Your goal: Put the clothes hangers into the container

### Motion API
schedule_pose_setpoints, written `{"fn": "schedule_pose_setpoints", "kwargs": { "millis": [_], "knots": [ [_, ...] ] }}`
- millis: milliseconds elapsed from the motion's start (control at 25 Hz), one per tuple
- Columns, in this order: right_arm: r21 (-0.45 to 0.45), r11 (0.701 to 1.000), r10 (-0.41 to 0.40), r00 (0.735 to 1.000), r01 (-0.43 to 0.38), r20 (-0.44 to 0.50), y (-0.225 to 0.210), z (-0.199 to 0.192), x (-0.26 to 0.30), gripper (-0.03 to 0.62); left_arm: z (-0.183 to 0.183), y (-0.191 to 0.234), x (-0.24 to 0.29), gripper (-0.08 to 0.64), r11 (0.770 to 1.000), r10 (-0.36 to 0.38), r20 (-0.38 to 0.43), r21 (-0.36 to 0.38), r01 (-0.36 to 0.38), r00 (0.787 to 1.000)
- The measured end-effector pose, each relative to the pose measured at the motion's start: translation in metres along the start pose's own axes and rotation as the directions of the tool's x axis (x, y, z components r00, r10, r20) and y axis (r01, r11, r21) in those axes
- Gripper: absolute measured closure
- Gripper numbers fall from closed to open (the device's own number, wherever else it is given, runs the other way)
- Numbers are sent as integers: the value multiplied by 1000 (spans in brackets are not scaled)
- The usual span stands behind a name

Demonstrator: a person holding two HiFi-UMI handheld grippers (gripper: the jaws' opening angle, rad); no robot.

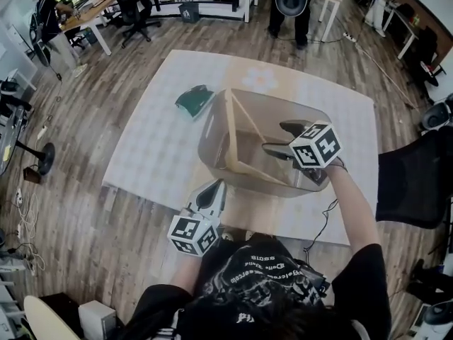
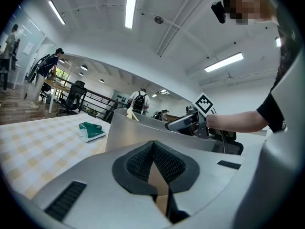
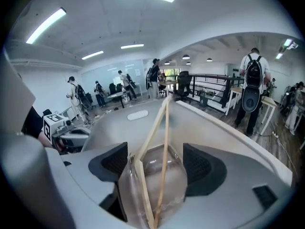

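Your right tongs [image 3: 155, 167] stand wide open over the clear container [image 1: 283, 102] and grip nothing. The wooden clothes hanger [image 3: 165, 128] sits just below and ahead of them, inside the container, propped against its wall, so it looks delivered. Your left tongs [image 2: 153, 149] are closed and empty just beside the container's near wall, probably idle. A green item [image 1: 193, 99] lies beyond them on the mat [image 1: 156, 147].
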State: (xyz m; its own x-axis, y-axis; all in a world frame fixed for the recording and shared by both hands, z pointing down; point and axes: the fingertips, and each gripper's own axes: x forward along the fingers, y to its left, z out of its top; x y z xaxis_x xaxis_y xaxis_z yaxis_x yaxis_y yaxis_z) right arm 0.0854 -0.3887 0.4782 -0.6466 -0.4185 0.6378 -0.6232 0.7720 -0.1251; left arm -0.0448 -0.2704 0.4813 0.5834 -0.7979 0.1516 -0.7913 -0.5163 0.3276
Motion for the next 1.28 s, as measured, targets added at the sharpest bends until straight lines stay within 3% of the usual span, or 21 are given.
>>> {"fn": "schedule_pose_setpoints", "kwargs": {
  "millis": [240,520,800,1000,1200,1280],
  "knots": [
    [31,999,-30,966,22,258,18,47,-59,232,13,-16,0,540,999,-42,15,17,42,999],
    [99,993,-108,879,69,465,37,58,-118,244,31,-31,3,540,995,-85,49,52,82,995],
    [126,975,-220,839,182,498,61,19,-152,245,36,-48,4,540,988,-127,54,93,122,990],
    [194,965,-255,800,176,543,80,-17,-156,258,27,-50,5,540,984,-133,40,126,127,990],
    [291,927,-367,742,238,561,86,-53,-161,258,20,-55,7,540,982,-142,23,126,138,990],
    [300,913,-402,735,277,546,91,-67,-156,264,17,-54,7,540,983,-138,18,125,135,990]
  ]
}}
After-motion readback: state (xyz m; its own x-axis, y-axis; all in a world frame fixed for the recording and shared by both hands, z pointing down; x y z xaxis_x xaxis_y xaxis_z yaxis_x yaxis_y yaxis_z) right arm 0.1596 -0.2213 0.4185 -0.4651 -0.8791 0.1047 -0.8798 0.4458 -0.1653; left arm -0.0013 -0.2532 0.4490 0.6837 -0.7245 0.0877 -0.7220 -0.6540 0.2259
